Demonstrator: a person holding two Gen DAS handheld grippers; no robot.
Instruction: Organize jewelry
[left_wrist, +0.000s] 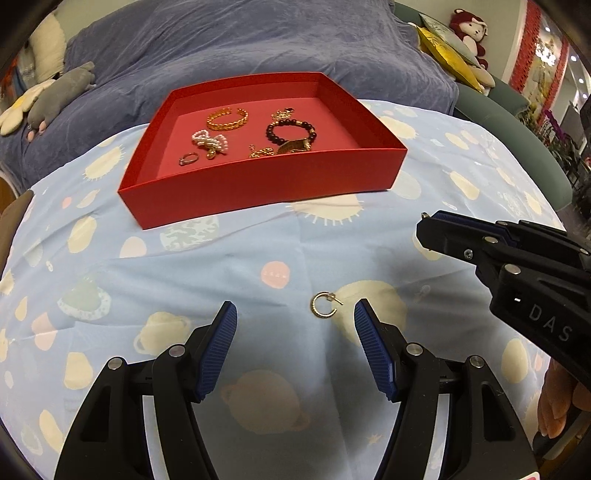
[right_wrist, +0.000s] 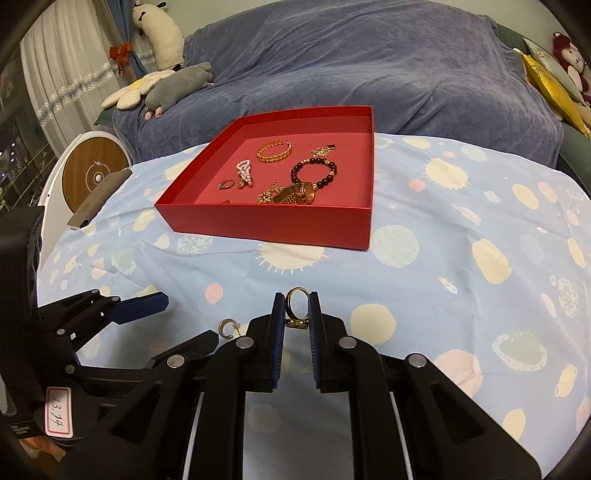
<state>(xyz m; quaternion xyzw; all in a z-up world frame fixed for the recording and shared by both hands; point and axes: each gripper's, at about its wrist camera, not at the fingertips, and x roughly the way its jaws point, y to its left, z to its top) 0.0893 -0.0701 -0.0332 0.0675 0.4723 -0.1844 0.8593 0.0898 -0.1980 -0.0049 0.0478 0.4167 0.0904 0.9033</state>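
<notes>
A red tray (left_wrist: 258, 194) (right_wrist: 266, 225) on the patterned blue cloth holds several pieces: a gold bangle (left_wrist: 227, 119), a pearl piece (left_wrist: 210, 142), a dark bead bracelet (left_wrist: 291, 131), a small ring (left_wrist: 188, 159) and gold chains. A gold hoop earring (left_wrist: 322, 304) (right_wrist: 226, 327) lies on the cloth, just ahead of and between the tips of my left gripper (left_wrist: 295, 310), which stands open above it. My right gripper (right_wrist: 296, 301) is shut on a gold ring (right_wrist: 296, 299), held upright off the cloth. The right gripper also shows at the right of the left wrist view (left_wrist: 424, 221).
A sofa under a blue-grey throw (right_wrist: 369, 66) runs behind the table, with plush toys (right_wrist: 177, 85) and cushions (left_wrist: 450, 55) on it. A round white and wood device (right_wrist: 92, 173) stands at the left edge. Bare cloth (right_wrist: 461, 295) spreads right of the tray.
</notes>
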